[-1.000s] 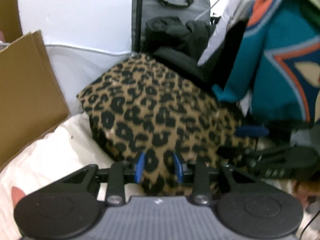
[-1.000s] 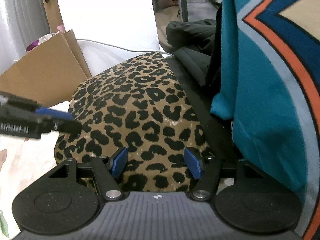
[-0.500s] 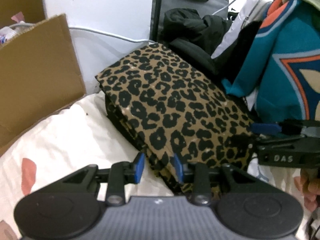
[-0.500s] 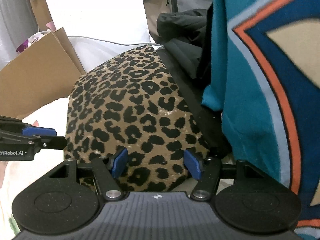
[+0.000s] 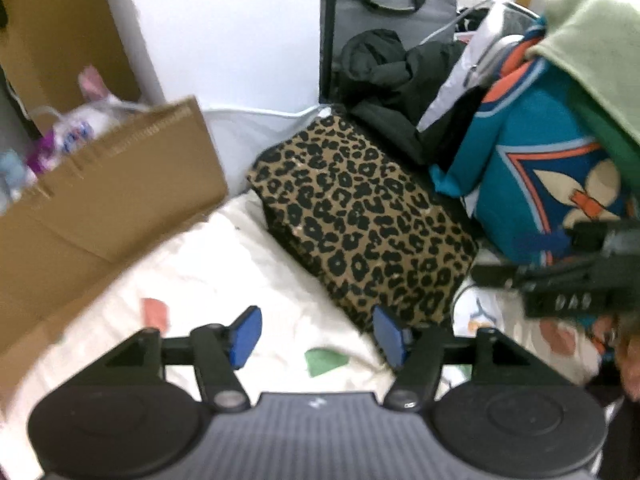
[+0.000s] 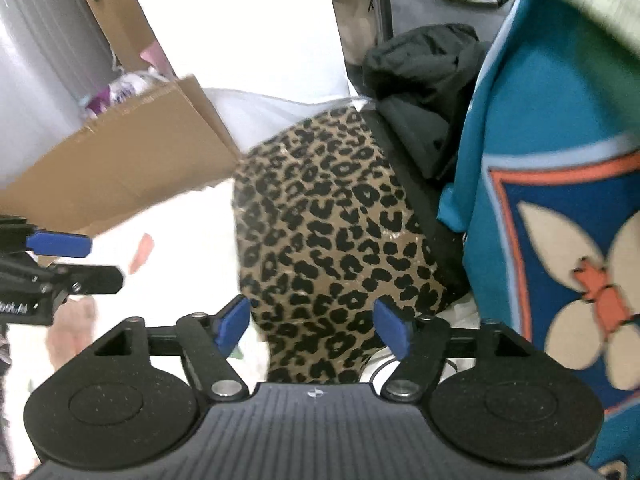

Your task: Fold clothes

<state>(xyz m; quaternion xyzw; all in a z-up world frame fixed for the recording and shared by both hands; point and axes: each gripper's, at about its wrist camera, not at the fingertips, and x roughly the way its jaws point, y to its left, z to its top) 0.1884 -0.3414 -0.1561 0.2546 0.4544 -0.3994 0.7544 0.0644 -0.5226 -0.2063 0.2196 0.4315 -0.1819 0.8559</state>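
A folded leopard-print garment (image 5: pixel 360 216) (image 6: pixel 332 232) lies as a thick rectangular block on the pale patterned bedsheet (image 5: pixel 248 280). My left gripper (image 5: pixel 316 336) hovers above the sheet just short of the block's near corner, its jaws opening with nothing between the blue pads. My right gripper (image 6: pixel 312 326) hangs over the block's near end, jaws opening too and holding nothing; the print shows in the gap, well below. Each gripper shows at the edge of the other's view: the right one (image 5: pixel 560 276), the left one (image 6: pixel 60 256).
A teal garment with an orange-and-cream design (image 5: pixel 552 184) (image 6: pixel 560 220) hangs at the right under a green cloth (image 5: pixel 592 40). Black clothes (image 5: pixel 400 80) and a grey bag (image 5: pixel 396 8) sit behind. A cardboard box (image 5: pixel 104 200) stands at the left.
Both grippers have risen off the leopard-print block and their jaws have spread wider. The block stays folded on the bed and looks smaller and farther below.
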